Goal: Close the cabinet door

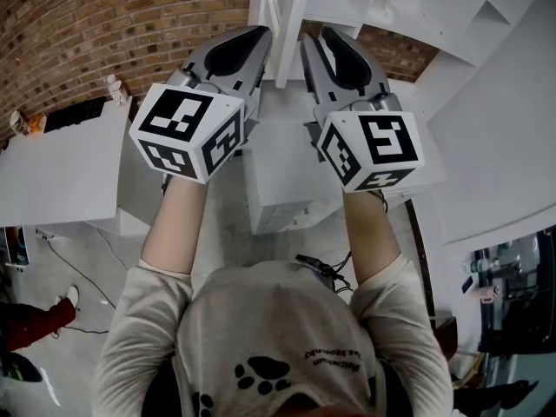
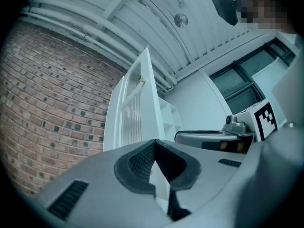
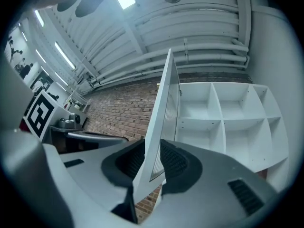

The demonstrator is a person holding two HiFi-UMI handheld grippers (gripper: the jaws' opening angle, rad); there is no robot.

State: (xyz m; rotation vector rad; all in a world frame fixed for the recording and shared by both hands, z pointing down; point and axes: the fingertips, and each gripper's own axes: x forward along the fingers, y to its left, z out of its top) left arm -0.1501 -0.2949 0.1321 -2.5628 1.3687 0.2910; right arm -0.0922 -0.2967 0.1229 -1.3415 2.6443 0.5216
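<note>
Position of cabinet door [image 1: 285,11]: open, edge-on at top centre of the head view, standing out from the white shelved cabinet [image 3: 223,122] at right of the right gripper view, with brick wall [image 2: 47,103] behind. Left gripper [image 2: 154,144]: lower centre of its own view, left of the door, pads pressed together at the tips, nothing pinched. Right gripper [image 3: 151,151]: spread, door's lower edge showing in the gap; contact with the pads not determinable. Both held side by side, just beside the door's edge.

The cabinet door [image 3: 160,127] is smooth matt white board; the brick wall [image 2: 50,99] rough.
</note>
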